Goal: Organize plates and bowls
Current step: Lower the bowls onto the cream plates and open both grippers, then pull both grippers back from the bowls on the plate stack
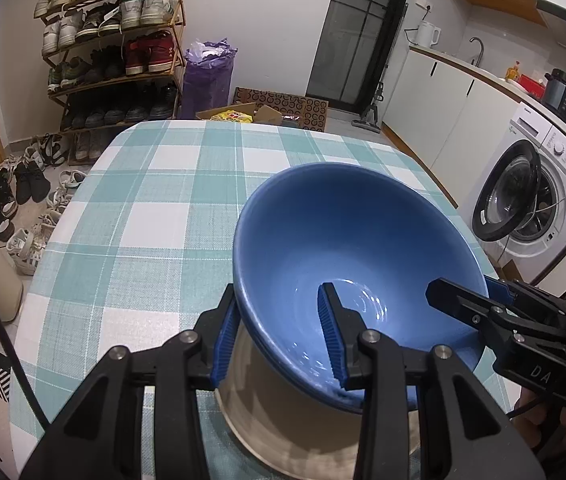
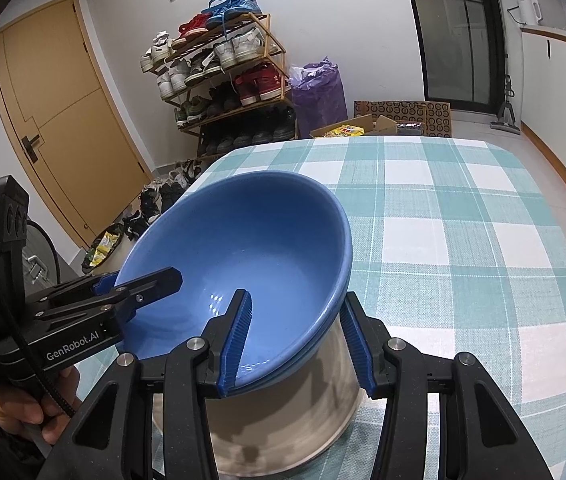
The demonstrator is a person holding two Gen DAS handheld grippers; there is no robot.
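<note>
the desk (image 1: pixel 171 184) in its checked cloth carries a pale pot (image 1: pixel 307 412) near your edge, and the blue bowl (image 1: pixel 347 240) sits tilted on top of it, mouth facing you and up. it looks like two nested bowls. you straddle the rim from opposite sides: your left tool (image 1: pixel 279 340) has one finger inside and one outside, part open, seemingly pinching the wall; your right tool (image 2: pixel 299 340) likewise. a round bowl has no long axis, so lift both sides evenly.
</note>
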